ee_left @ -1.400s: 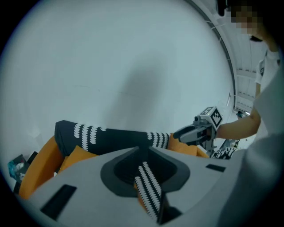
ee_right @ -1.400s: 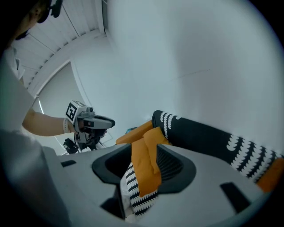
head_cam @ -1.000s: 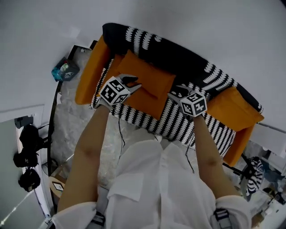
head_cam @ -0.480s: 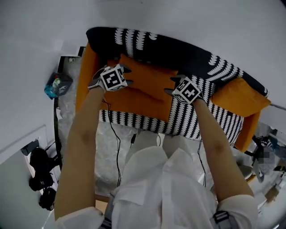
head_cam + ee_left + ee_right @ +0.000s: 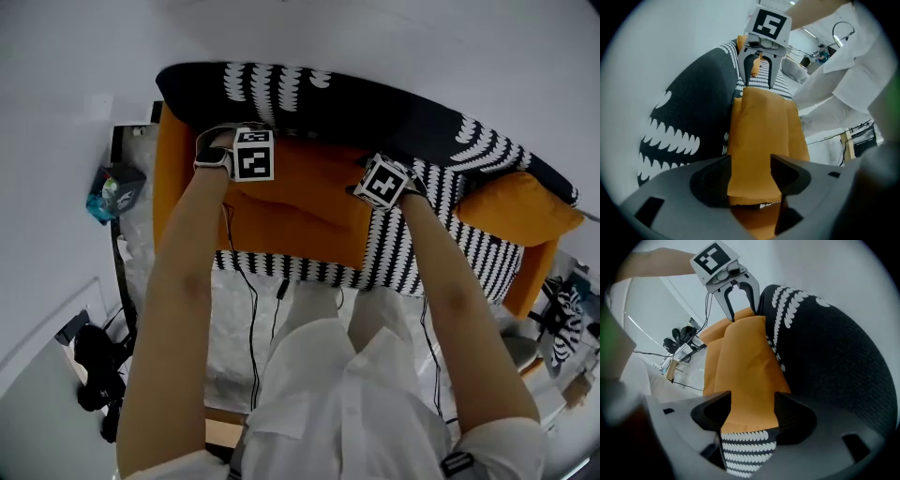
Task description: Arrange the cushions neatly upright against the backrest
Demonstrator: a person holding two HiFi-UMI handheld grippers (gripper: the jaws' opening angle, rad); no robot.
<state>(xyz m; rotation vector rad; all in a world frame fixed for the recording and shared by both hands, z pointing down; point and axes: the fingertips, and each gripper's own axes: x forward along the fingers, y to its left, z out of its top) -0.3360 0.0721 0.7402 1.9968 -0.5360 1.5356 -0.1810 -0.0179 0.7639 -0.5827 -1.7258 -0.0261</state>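
Sofa cushion (image 5: 761,136) between just-parted jaws: gripper views only

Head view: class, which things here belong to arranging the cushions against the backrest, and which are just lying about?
Job in hand:
orange cushion at the backrest
orange cushion in front of it
orange cushion at the right end
patterned backrest

Lying about:
blue bag
black camera gear
floor cables
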